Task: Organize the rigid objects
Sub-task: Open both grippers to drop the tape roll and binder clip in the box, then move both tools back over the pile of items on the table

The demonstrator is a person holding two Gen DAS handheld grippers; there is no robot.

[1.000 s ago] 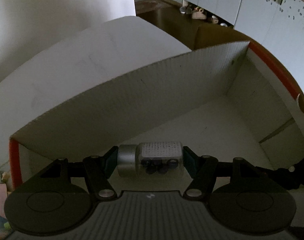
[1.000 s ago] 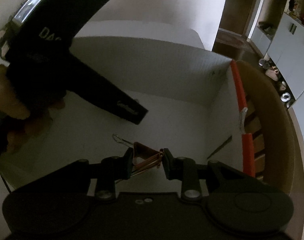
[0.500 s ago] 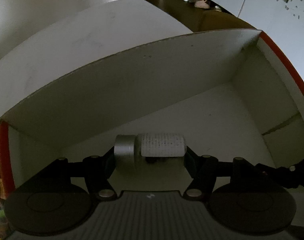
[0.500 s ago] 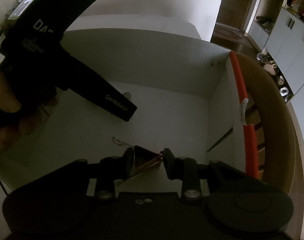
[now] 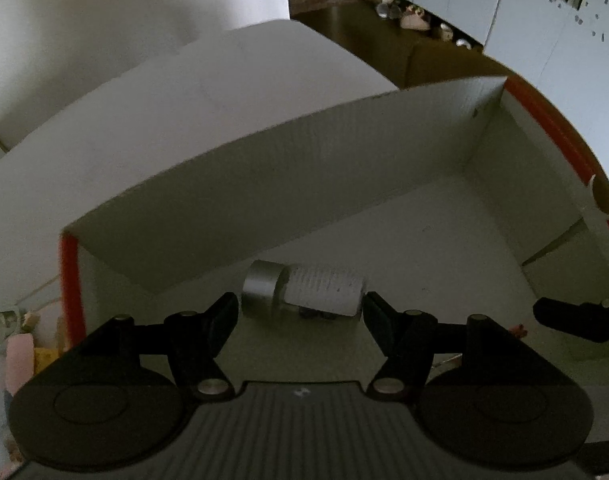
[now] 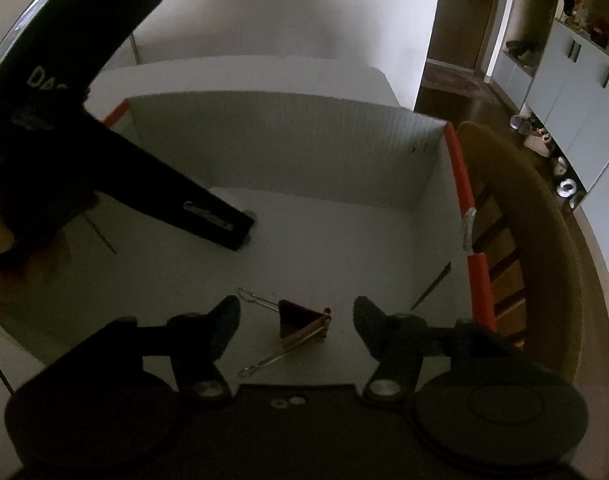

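Right tool (image 6: 296, 320): jaws opening, well apart now, where a sec ago they pinched the brown metal binder clip w/ wire handles (image 6: 302, 326). Clip is released; it lies on the box floor between the two fingertips, touching neither, one wire handle pointing up-left, the other down-left toward the tool body.

Left tool (image 5: 300, 306): fingers spread either side of the small clear jar w/ silver metal lid and white label (image 5: 304, 294). A sec ago the jar sat clamped straight between the pads; now it lies tilted on the box floor, lid end to the left, w/ a gap at the lid side and the right fingertip just beside its base. Can't see any pad pressing on it, so it reads as let go. This tool sits a bit higher and further back than before, more of the box in sight.

Both things are inside the white corrugated cardboard box w/ red-orange taped edges (image 6: 458, 184), standing on the white desk (image 5: 232, 92). Curved brown wooden chair back (image 6: 544, 248) just beside the box's right wall.
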